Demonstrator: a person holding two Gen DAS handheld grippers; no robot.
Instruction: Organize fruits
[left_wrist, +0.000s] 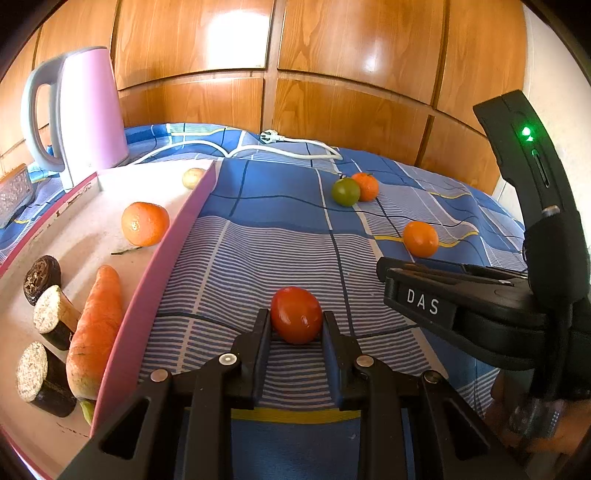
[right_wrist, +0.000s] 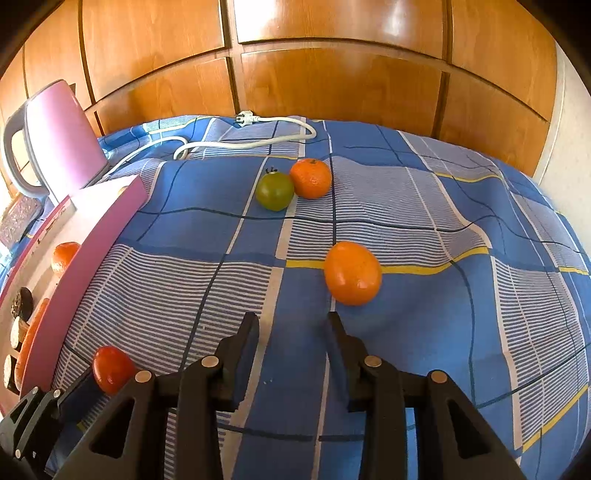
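Left fingers (left_wrist: 264, 325) pinch the red tomato (left_wrist: 296, 314); right fingers (right_wrist: 253, 328) gape empty, near an orange (right_wrist: 352, 273).

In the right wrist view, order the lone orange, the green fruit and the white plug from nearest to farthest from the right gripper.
From the right gripper:
1. Lone orange, just ahead, slightly right.
2. Green fruit, farther back, beside another orange.
3. White plug, at the cloth's far edge.

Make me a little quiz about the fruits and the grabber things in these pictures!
1. True or false: the left gripper has the red tomato between its fingers.
2. How many oranges lie loose on the blue cloth?
3. What touches the green tomato? A) carrot B) orange C) kettle

Key: 1 true; 2 two; 3 B.
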